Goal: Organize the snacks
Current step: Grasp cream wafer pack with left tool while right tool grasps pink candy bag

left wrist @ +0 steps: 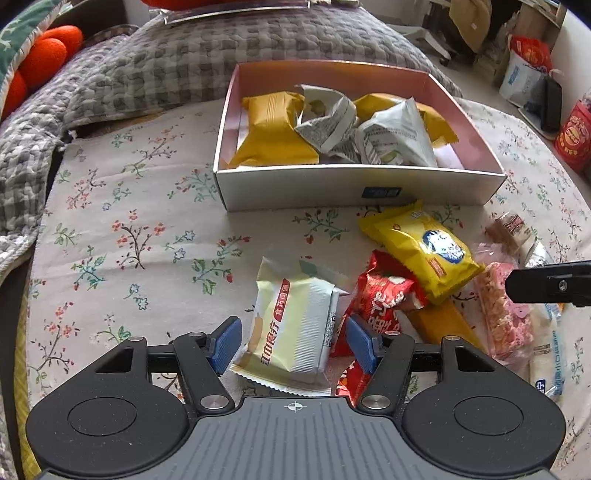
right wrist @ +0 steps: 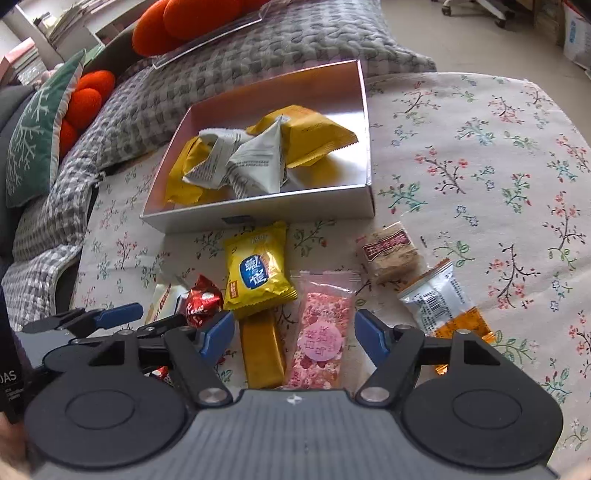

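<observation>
A pink-lined box (left wrist: 362, 190) (right wrist: 258, 218) holds several yellow and white snack packets. Loose snacks lie in front of it on the floral cloth. My left gripper (left wrist: 293, 341) is open, its blue pads on either side of a pale green-white packet (left wrist: 291, 325), apart from it. A red packet (left wrist: 384, 299) and a yellow packet (left wrist: 424, 247) lie to its right. My right gripper (right wrist: 293, 338) is open over a pink nougat bar (right wrist: 321, 339) and an orange bar (right wrist: 262, 350). The yellow packet (right wrist: 258, 269) lies beyond them.
A brown cake packet (right wrist: 391, 253) and a white-orange packet (right wrist: 443, 302) lie to the right. A grey checked quilt (left wrist: 147, 74) and orange cushions (right wrist: 192, 18) sit behind the box. The left gripper (right wrist: 110, 317) shows at the right wrist view's left.
</observation>
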